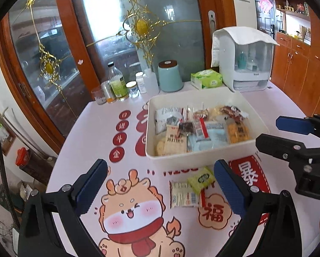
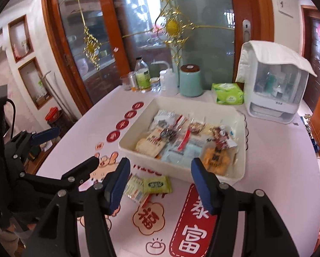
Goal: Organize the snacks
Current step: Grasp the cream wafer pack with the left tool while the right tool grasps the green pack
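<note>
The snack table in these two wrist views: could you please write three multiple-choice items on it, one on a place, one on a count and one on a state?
1. Where does the green snack packet lie?
A. Inside the white bin
B. On the tablecloth in front of the white bin
C. On top of the tissue pack

2. How many snack packets lie on the tablecloth outside the bin?
A. Two
B. Four
C. None

3. How does the left gripper stand?
A. Shut on a packet
B. Open and holding nothing
C. Shut on the bin's rim

Answers:
1 B, since the packet rests on the tablecloth just before the near wall of the white bin.
2 A, the green one and the pale packet touching it.
3 B, its jaws are spread wide with only the cloth seen between them.
</note>
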Available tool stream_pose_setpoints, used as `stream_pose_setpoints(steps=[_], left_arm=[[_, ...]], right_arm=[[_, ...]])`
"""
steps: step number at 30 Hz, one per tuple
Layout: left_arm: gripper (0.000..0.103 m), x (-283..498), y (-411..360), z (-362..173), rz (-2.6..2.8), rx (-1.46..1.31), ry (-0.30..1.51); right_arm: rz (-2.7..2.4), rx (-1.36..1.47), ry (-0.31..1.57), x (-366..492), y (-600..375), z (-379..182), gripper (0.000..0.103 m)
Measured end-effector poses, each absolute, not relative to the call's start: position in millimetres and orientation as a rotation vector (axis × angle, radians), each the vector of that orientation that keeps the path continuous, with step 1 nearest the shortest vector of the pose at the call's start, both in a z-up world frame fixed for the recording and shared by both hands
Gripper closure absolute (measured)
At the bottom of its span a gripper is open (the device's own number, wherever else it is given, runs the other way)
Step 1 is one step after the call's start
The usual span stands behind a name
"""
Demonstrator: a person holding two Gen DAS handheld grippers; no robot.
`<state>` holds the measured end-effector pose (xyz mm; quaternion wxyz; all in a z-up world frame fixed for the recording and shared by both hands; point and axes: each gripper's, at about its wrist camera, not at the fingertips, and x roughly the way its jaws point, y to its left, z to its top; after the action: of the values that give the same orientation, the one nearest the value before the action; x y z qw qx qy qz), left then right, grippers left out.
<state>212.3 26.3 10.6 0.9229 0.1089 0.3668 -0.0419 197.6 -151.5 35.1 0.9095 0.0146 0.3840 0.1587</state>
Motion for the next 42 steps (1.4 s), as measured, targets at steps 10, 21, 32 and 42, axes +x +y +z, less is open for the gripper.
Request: stream_pose_setpoints(steps=[10, 21, 32, 42], left_arm=[[0.004, 219, 43, -89, -0.097, 0.15, 0.868], [0.004, 244, 42, -167, -0.126, 0.054, 1.013], [0.004, 259, 27, -179, -0.135, 0.069, 1.03], [0.003, 268, 23, -186, -0.17, 0.043, 1.06]], right_arm=[[0.362, 0.076, 0.964, 227, -143, -59, 0.043], [0.445, 0.05, 1.096, 269, -106, -137, 0.043], [0.467, -0.067, 1.089, 284, -88, -159, 0.033], [0.465, -0.047, 1.116, 283, -98, -155, 0.051]])
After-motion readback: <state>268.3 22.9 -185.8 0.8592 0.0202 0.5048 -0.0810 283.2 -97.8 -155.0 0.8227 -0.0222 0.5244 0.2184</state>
